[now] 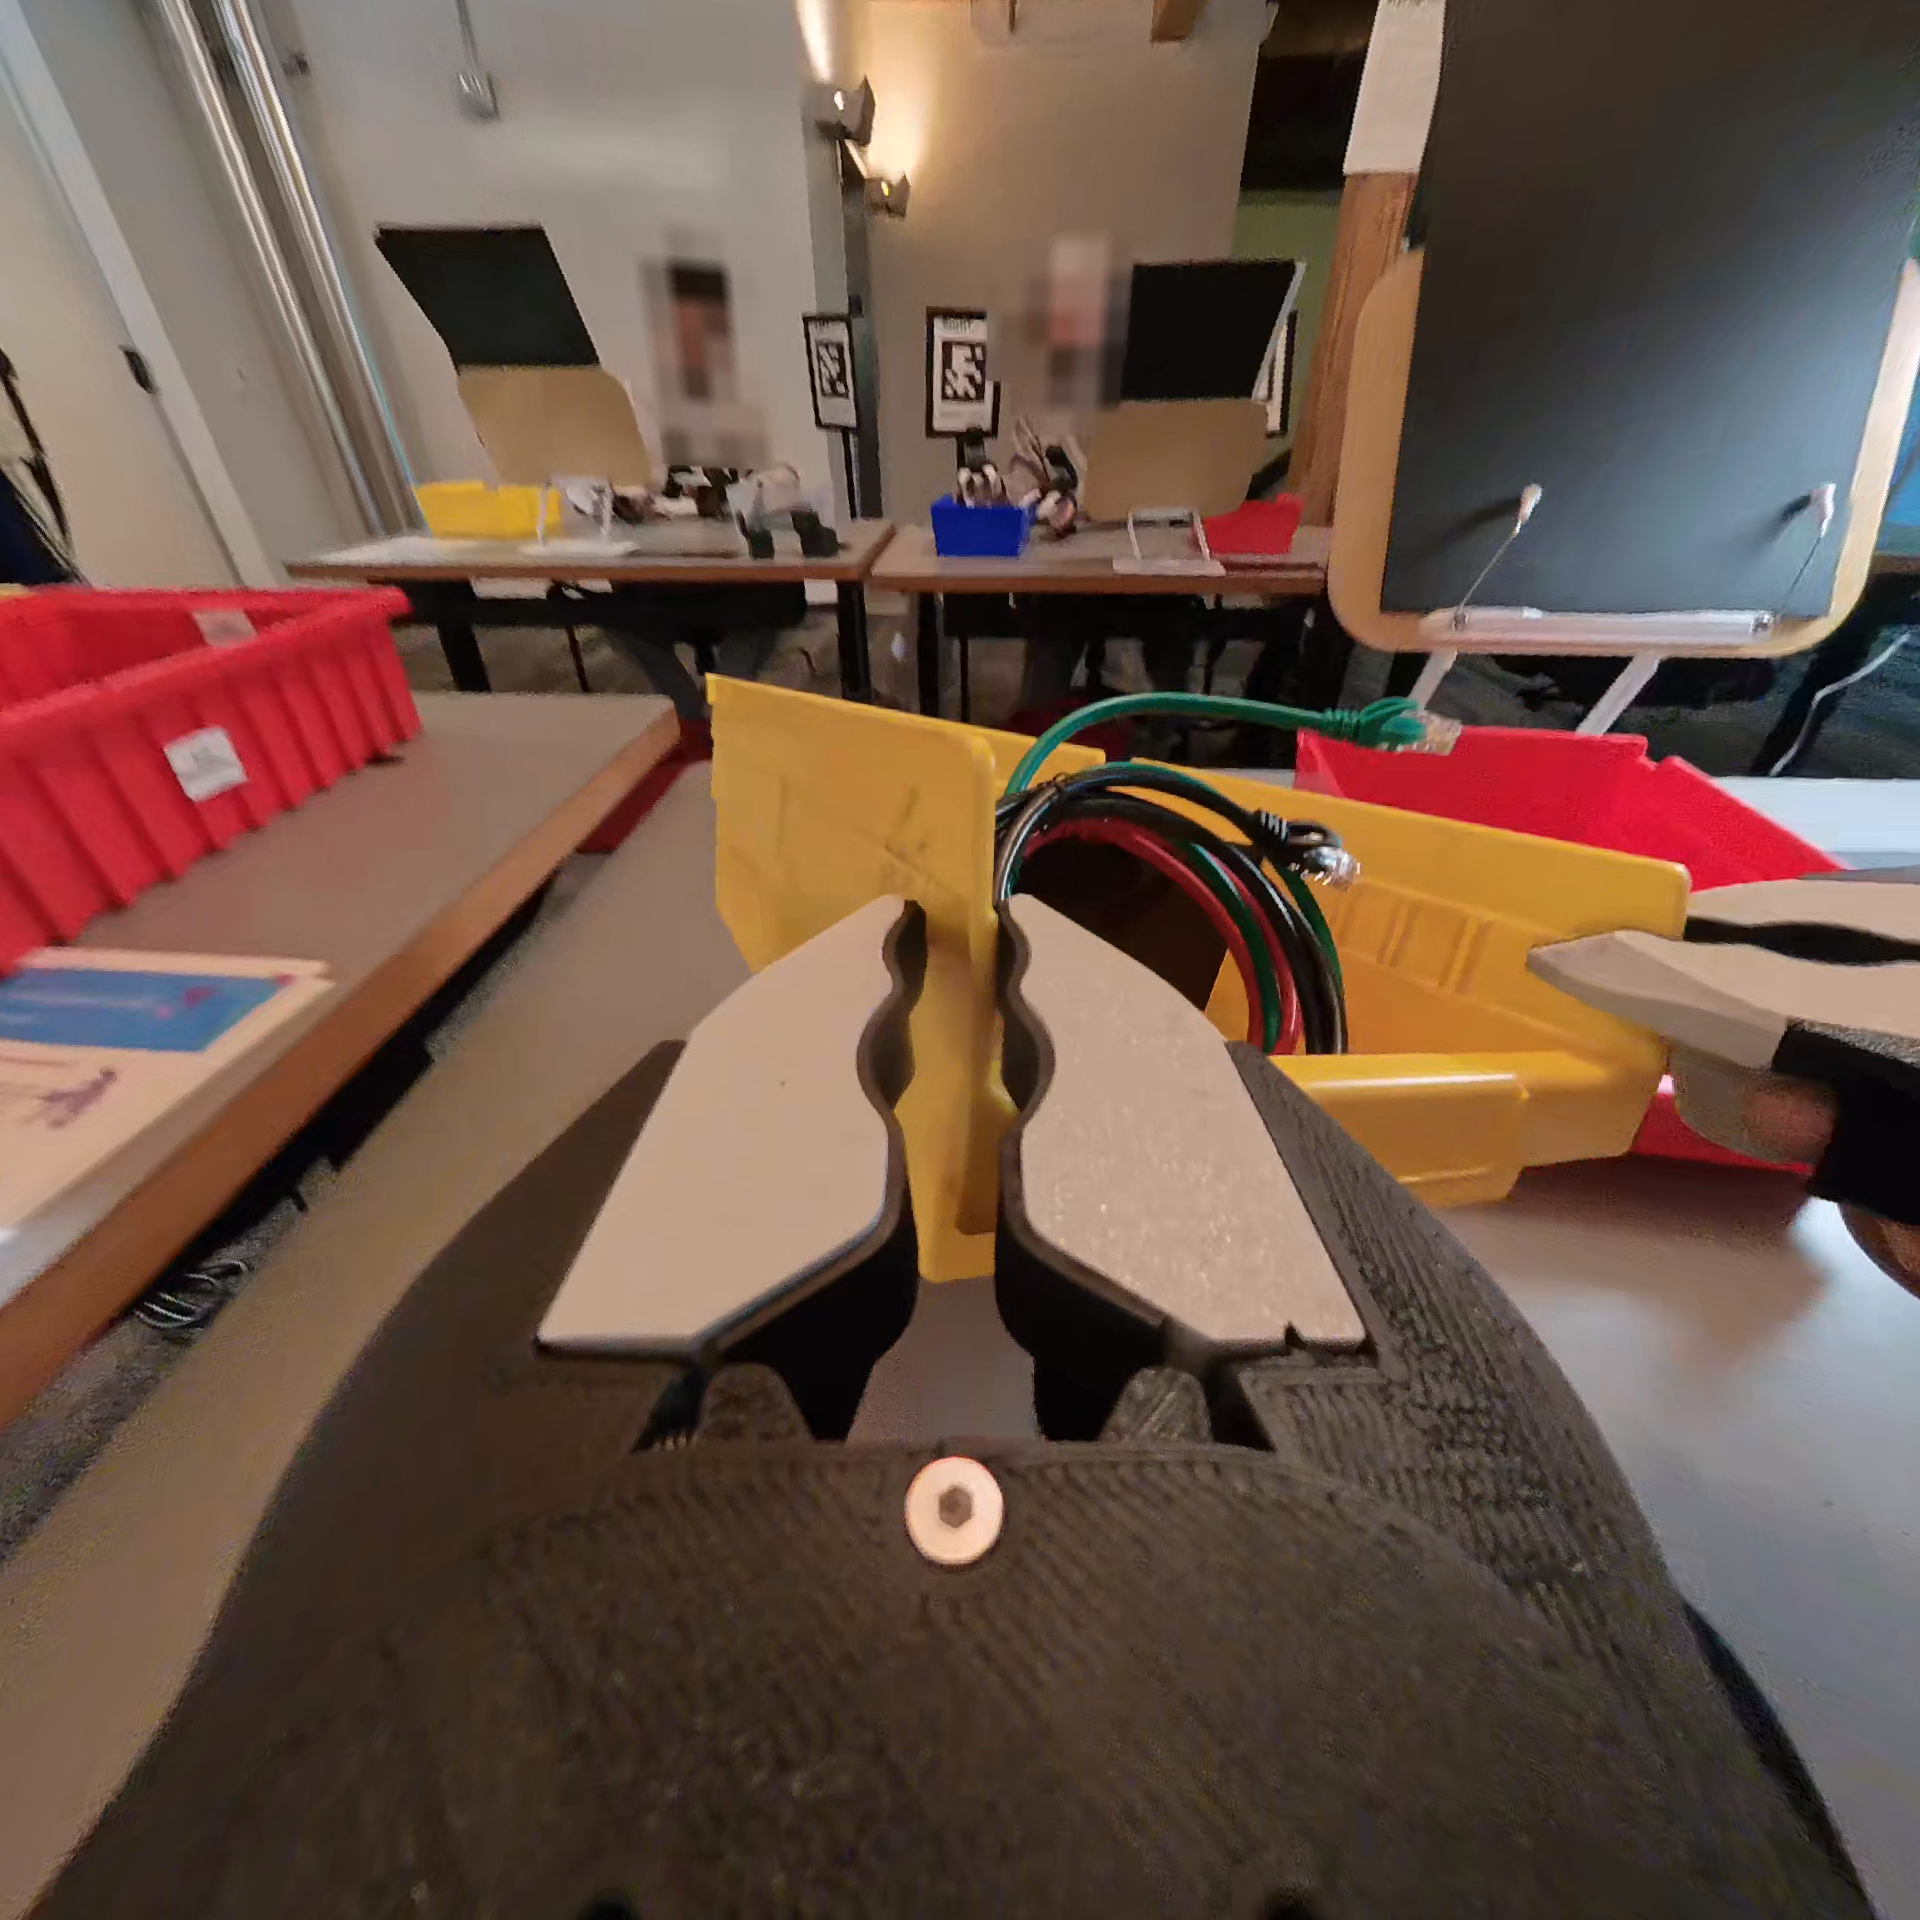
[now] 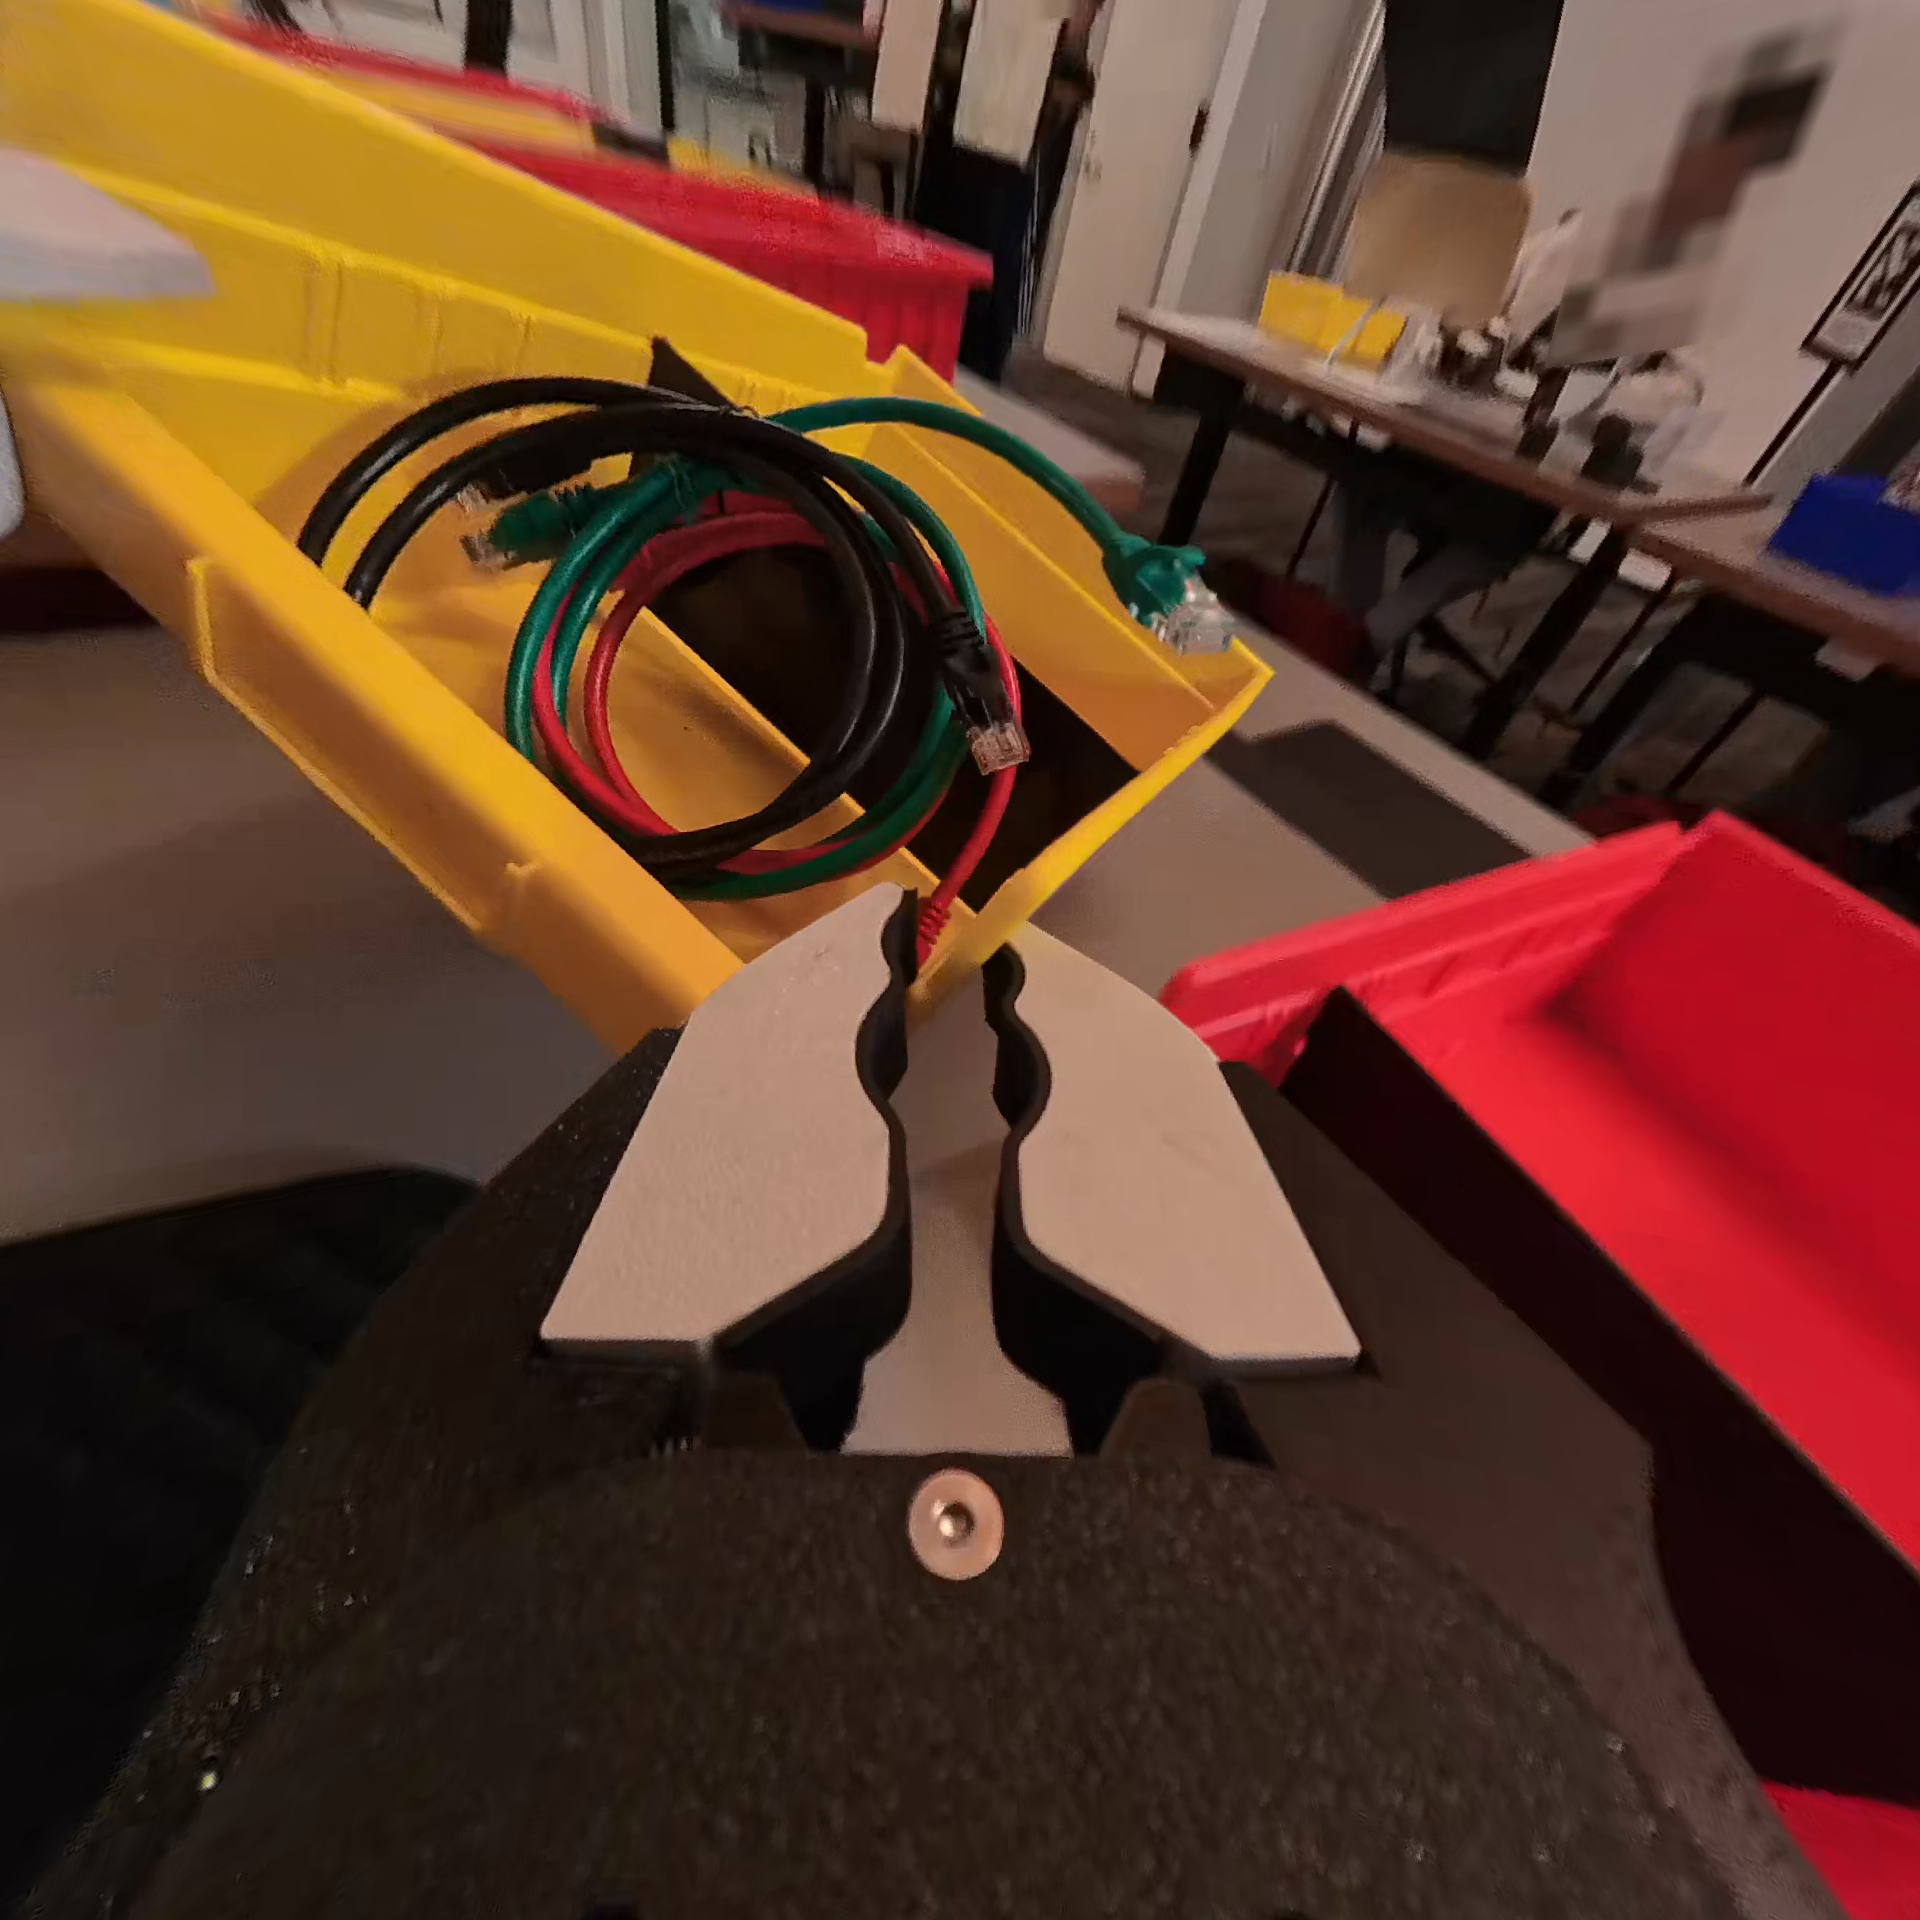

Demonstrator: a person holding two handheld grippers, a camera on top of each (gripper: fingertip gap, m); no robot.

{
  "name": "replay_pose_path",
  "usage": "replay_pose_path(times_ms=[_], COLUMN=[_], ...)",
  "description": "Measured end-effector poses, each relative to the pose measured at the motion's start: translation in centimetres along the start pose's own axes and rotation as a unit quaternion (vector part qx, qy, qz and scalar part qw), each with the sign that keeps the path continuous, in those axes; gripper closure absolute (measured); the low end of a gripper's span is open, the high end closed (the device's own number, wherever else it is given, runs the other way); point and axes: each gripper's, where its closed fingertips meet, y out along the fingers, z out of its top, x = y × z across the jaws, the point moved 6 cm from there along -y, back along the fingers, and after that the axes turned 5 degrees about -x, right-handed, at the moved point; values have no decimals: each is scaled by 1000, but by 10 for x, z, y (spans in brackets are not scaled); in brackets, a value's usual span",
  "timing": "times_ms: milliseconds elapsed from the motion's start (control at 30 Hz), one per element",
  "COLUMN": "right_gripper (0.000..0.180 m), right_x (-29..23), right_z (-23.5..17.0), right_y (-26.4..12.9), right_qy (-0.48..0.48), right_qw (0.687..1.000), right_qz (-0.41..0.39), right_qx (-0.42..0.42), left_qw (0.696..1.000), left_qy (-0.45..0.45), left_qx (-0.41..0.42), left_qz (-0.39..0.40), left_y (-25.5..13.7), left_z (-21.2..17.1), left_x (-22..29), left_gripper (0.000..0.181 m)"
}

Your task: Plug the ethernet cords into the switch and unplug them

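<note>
We pinch the yellow bin's [image 1: 1455, 894] wall with our left tongs [image 1: 958, 925]; black [image 2: 790, 457], green [image 2: 966, 426] and red cords [image 2: 623, 748] coil inside. Our right tongs [image 2: 951, 935], slightly spread, reach the bin's corner beside an empty red bin [image 2: 1714, 1039]

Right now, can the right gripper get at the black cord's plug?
Probably yes. The right gripper sits at the yellow bin's open corner; the black cord's plug lies on top of the coil, uncovered.
</note>
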Motion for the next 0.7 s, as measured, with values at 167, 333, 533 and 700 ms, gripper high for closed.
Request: replay_pose_path(times_ms=[167,333,533,700], right_gripper=[167,167,162,145], right_x=[12,36,50,57], right_z=[-39,-53,-72,-63], right_y=[-2,-22,-46,-84], right_qy=[-5,20,13,-20], right_qw=[999,997,996,995], right_qz=[-38,-70,-46,33], right_qx=[-30,-40,-79,-97], left_qw=[998,994,980,977], left_qy=[-17,2,44,130], left_qx=[-38,-89,-149,-112], left_qz=[-36,-69,-125,-127], left_y=[39,61,77,68], left_z=[-48,-67,-78,-41], left_x=[10,36,62,75], left_gripper=[170,172,167,141])
